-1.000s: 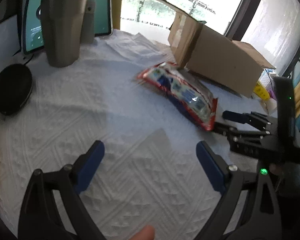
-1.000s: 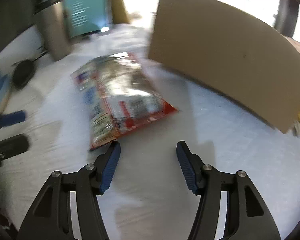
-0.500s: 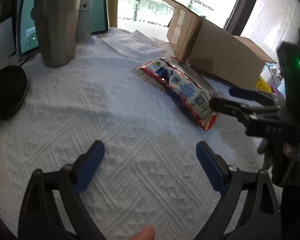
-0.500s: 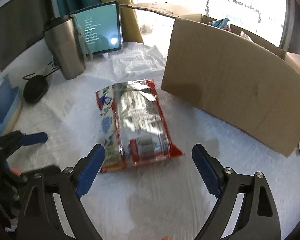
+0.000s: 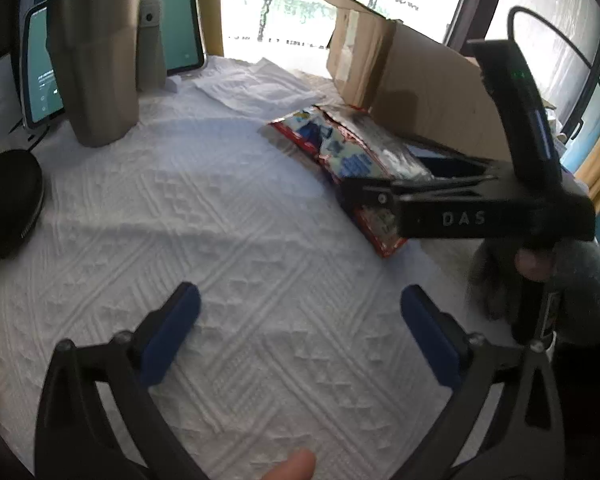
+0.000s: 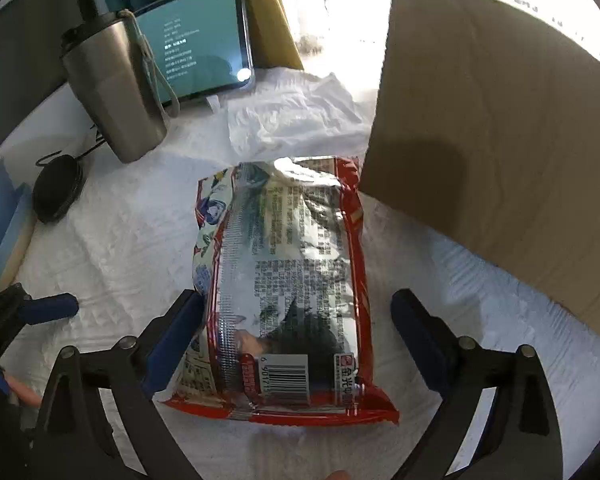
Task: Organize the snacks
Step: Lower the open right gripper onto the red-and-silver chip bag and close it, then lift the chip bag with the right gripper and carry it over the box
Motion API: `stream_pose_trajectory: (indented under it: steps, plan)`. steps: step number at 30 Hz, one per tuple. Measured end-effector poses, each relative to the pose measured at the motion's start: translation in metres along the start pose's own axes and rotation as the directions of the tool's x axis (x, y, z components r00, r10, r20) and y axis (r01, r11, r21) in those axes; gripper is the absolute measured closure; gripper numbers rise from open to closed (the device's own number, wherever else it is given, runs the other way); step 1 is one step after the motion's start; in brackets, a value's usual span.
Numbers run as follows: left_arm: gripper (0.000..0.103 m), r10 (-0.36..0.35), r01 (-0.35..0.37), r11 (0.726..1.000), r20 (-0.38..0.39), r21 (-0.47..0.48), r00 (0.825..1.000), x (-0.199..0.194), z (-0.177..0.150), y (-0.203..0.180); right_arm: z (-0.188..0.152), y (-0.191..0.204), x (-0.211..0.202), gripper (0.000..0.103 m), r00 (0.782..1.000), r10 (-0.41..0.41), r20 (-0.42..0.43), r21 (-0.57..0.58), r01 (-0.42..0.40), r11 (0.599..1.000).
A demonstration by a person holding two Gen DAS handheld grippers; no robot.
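Snack packet (image 6: 284, 280) not boxed yet: it lies between the right hand-held gripper (image 6: 296, 332) jaws, just spread, cardboard box (image 6: 500, 140) at two o'clock.

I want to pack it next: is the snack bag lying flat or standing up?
Lying flat. The snack bag rests back side up on the white cloth, barcode showing, beside the cardboard box.

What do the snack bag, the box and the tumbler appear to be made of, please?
Snack bag: glossy metallised plastic film, judging by the mirror-like silver glare and the crinkles. Box: plain brown corrugated cardboard, matte, with creased flaps. Tumbler: apparently brushed stainless steel, with a dull grey sheen and soft vertical highlights; its dark lid looks like plastic.
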State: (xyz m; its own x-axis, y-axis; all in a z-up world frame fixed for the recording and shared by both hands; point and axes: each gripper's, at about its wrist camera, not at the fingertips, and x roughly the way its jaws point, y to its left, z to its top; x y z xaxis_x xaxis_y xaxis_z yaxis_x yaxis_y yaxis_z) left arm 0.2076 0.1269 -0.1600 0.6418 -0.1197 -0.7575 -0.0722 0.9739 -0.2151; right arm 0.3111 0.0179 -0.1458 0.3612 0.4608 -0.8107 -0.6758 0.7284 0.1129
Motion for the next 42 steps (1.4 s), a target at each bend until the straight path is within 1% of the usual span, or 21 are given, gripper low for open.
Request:
stream_pose_trajectory:
  steps: [3, 4, 5, 8, 11, 13, 16, 22, 28, 30, 37, 42]
  plan:
    - [0.001, 0.015, -0.015, 1.000, -0.003, 0.006, 1.000, 0.002, 0.001, -0.002, 0.000, 0.003, 0.001, 0.008, 1.000, -0.013, 0.000, 0.001, 0.013, 1.000]
    - [0.001, 0.022, -0.022, 1.000, -0.006, 0.011, 1.000, 0.002, 0.001, -0.003, 0.000, 0.003, 0.000, 0.012, 1.000, -0.015, 0.001, 0.006, 0.015, 1.000]
    - [0.001, 0.026, -0.026, 1.000, -0.007, 0.014, 1.000, 0.003, 0.001, -0.004, -0.001, 0.003, -0.001, 0.019, 1.000, -0.015, 0.005, 0.010, 0.015, 1.000]
    - [0.001, 0.035, -0.035, 0.999, -0.010, 0.022, 0.999, 0.004, 0.001, -0.004, -0.005, 0.005, -0.006, 0.031, 1.000, -0.012, 0.001, 0.018, 0.012, 1.000]
    - [0.001, 0.032, -0.032, 0.999, -0.007, 0.015, 0.999, 0.004, 0.001, -0.003, -0.012, 0.007, -0.014, 0.038, 1.000, -0.002, -0.005, 0.014, 0.002, 1.000]
    - [0.001, 0.013, -0.013, 1.000, 0.003, -0.009, 1.000, 0.002, 0.001, 0.000, -0.019, 0.008, -0.021, 0.040, 1.000, 0.006, -0.008, 0.022, -0.006, 1.000]
    - [0.001, 0.009, -0.009, 1.000, 0.003, -0.010, 1.000, 0.001, -0.001, 0.000, -0.032, 0.009, -0.034, 0.040, 1.000, 0.017, -0.008, 0.027, -0.017, 0.999]
    - [0.002, 0.002, -0.002, 0.999, -0.006, 0.051, 1.000, -0.005, -0.009, -0.016, -0.062, 0.004, -0.062, 0.041, 1.000, 0.004, 0.000, 0.061, -0.004, 0.998]
    - [0.002, -0.013, 0.012, 0.996, 0.005, 0.085, 1.000, -0.016, -0.021, -0.036, -0.099, -0.017, -0.096, 0.041, 1.000, -0.024, 0.016, 0.139, 0.022, 0.990]
    - [0.002, -0.032, 0.032, 0.995, -0.002, 0.098, 0.999, -0.019, -0.025, -0.046, -0.109, -0.024, -0.107, 0.041, 0.999, -0.036, 0.025, 0.167, 0.031, 0.985]
    - [0.002, -0.047, 0.045, 0.990, 0.007, 0.136, 0.999, -0.032, -0.026, -0.080, -0.132, -0.046, -0.157, 0.041, 0.992, -0.090, 0.088, 0.218, 0.069, 0.974]
    - [0.002, -0.060, 0.054, 0.986, 0.039, 0.158, 0.997, -0.045, -0.015, -0.098, -0.134, -0.058, -0.190, 0.041, 0.981, -0.122, 0.152, 0.235, 0.084, 0.968]
